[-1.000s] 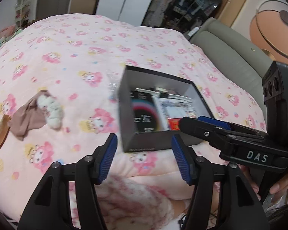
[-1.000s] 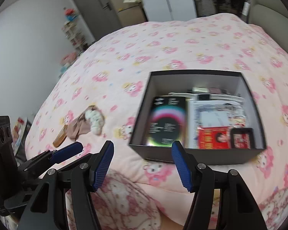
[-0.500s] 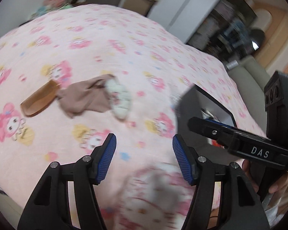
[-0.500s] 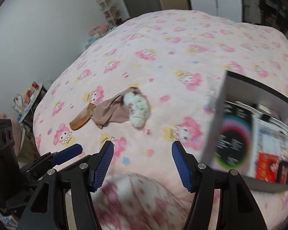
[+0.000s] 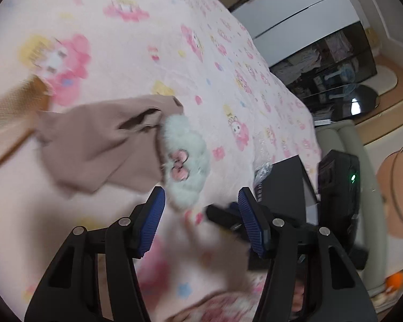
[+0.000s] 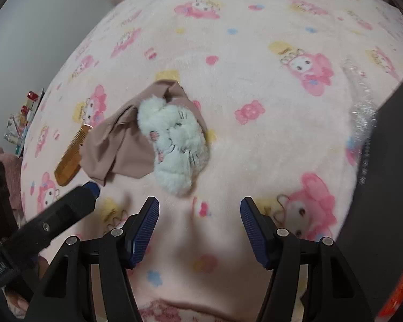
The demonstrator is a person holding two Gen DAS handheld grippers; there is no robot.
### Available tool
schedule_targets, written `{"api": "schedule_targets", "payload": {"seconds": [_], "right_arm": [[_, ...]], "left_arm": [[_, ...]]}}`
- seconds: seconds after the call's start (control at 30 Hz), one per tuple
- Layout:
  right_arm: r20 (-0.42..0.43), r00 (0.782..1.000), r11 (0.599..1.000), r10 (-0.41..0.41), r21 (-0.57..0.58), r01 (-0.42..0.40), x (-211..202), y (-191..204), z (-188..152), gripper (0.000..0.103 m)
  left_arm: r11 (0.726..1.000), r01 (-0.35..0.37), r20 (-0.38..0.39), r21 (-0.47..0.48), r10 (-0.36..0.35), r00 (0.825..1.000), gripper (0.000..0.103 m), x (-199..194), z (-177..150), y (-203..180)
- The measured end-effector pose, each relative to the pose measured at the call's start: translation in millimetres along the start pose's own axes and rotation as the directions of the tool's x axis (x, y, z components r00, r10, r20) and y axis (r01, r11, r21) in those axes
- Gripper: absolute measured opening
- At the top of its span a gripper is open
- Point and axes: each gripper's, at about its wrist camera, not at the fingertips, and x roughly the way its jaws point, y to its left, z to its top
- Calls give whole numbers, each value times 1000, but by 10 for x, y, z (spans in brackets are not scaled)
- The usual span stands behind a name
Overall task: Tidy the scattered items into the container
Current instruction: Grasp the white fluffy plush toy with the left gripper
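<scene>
Claws (image 6: 199, 216) (image 5: 201, 216) gaping — both near plush toy (image 6: 172, 145).

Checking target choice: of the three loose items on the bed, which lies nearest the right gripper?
The white fluffy plush, just ahead of the open right gripper; the brown cloth and comb lie farther left.

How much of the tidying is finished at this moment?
Nothing looks newly done: the white plush toy, brown cloth and comb lie on the pink blanket, outside the black box. In hand: nothing; left gripper and right gripper have open jaws near the toy. All three remain.
</scene>
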Motion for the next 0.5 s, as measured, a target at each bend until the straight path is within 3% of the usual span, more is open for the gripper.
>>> {"api": "schedule_targets", "payload": {"seconds": [0.2,0.23,0.27,0.3,0.43,0.5], "right_arm": [[-32,999,998,32,-44,-33,314,10,217,60],[-40,998,998,44,-48,-46,353,8,231,56],[-50,996,996,71,-48,-73,385,3,236,43],[-52,995,995,90,-49,-92,382,2,236,36],[-10,997,995,74,-68,-74,202,13,163,29],[11,994,993,111,-53,-110,44,-14,113,27]], "left_arm": [[996,44,-106,-72,-52,993,62,544,180,103],[997,37,-115,-73,-45,992,60,588,195,107],[997,31,-123,-65,-39,992,54,615,197,94],[998,20,-124,-51,-26,992,42,614,185,59],[1000,13,-102,3,-13,995,17,416,141,-123],[999,33,-91,29,-31,995,15,280,90,-247]]}}
